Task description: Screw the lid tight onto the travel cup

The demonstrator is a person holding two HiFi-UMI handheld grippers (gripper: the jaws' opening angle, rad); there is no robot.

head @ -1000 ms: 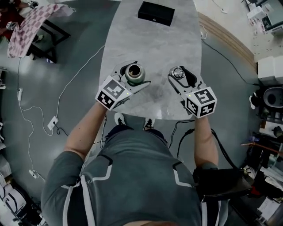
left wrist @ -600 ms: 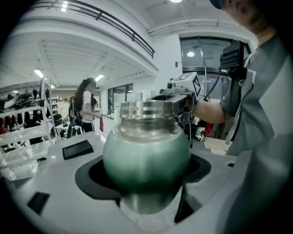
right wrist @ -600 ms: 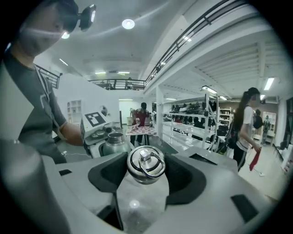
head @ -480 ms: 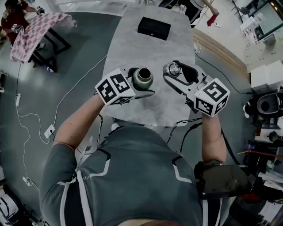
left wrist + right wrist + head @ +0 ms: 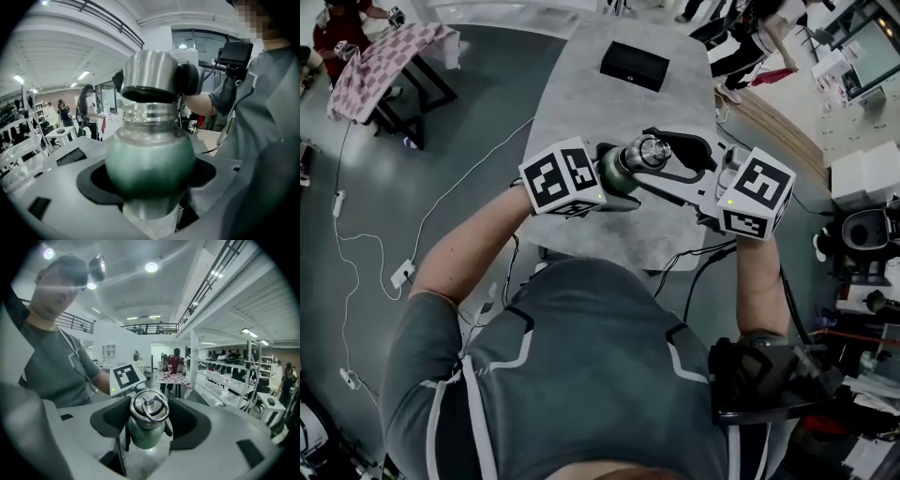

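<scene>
Both forearms are bent inward in front of the chest, so the two grippers meet in the air over the near edge of the table (image 5: 619, 103). The left gripper (image 5: 614, 180) points to the right and a little downward. Its jaws are clenched on the round green body of the travel cup (image 5: 150, 154), which stands almost upright between them. The right gripper (image 5: 661, 161) reaches in from the right side, and its dark pads (image 5: 188, 78) press on both sides of the steel lid (image 5: 150, 75). The lid is a little tilted, directly above the threaded neck of the cup and not screwed down. I cannot tell if it already touches the neck. In the right gripper view the ring (image 5: 152, 409) on top of the lid faces the camera, with the green cup right behind it.

The table is pale grey with a stone pattern. A black box (image 5: 635, 64) lies near its far edge. The floor (image 5: 441, 187) around is dark grey. A checkered cloth (image 5: 380, 56) hangs over a dark stand well to the left of the far left corner. The room is a big hall with shelves (image 5: 225, 376) and a person in a red top (image 5: 176, 363) far behind.

In the head view, the marker cube and the lid cover most of the cup. The bottom of the cup is hidden behind the left gripper's own body. The right near corner of the table lies under the right gripper.
</scene>
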